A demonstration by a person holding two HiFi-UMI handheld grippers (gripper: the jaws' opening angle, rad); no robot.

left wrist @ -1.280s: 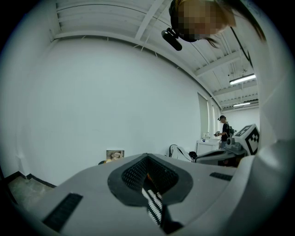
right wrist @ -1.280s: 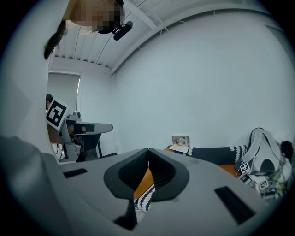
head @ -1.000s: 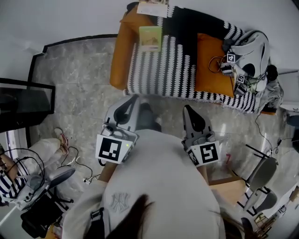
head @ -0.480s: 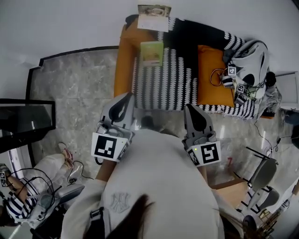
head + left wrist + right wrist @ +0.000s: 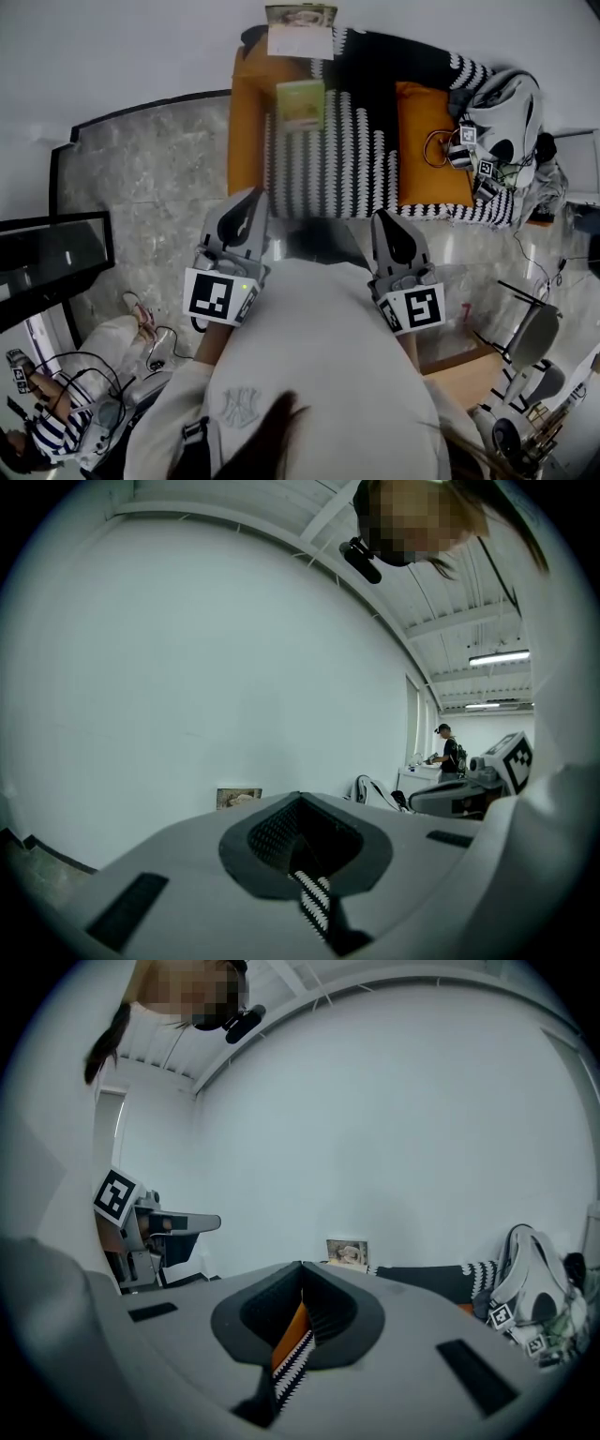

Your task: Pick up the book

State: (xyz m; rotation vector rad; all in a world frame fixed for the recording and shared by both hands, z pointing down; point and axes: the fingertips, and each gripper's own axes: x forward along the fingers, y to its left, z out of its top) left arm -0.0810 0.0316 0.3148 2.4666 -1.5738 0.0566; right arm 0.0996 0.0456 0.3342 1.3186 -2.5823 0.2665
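The light green book (image 5: 300, 103) lies flat on the black-and-white striped blanket (image 5: 337, 155) of an orange sofa (image 5: 246, 122), near its left end. My left gripper (image 5: 254, 195) is shut and empty, its tip just short of the sofa's front edge, below the book. Further right, my right gripper (image 5: 380, 218) is also shut and empty, before the blanket's fringe. In the left gripper view the shut jaws (image 5: 300, 795) hide the book; only a strip of blanket shows through. The right gripper view shows shut jaws (image 5: 302, 1265) with orange and striped cloth behind.
A framed picture (image 5: 300, 30) leans on the wall behind the sofa. An orange cushion (image 5: 429, 141), a grey backpack (image 5: 506, 108) and spare marker cubes (image 5: 473, 155) fill the sofa's right end. A dark glass table (image 5: 52, 253) stands left, chairs (image 5: 530, 342) right, a seated person (image 5: 42, 431) lower left.
Both grippers have moved forward toward the sofa, which now lies closer under the head view. Both stayed shut.
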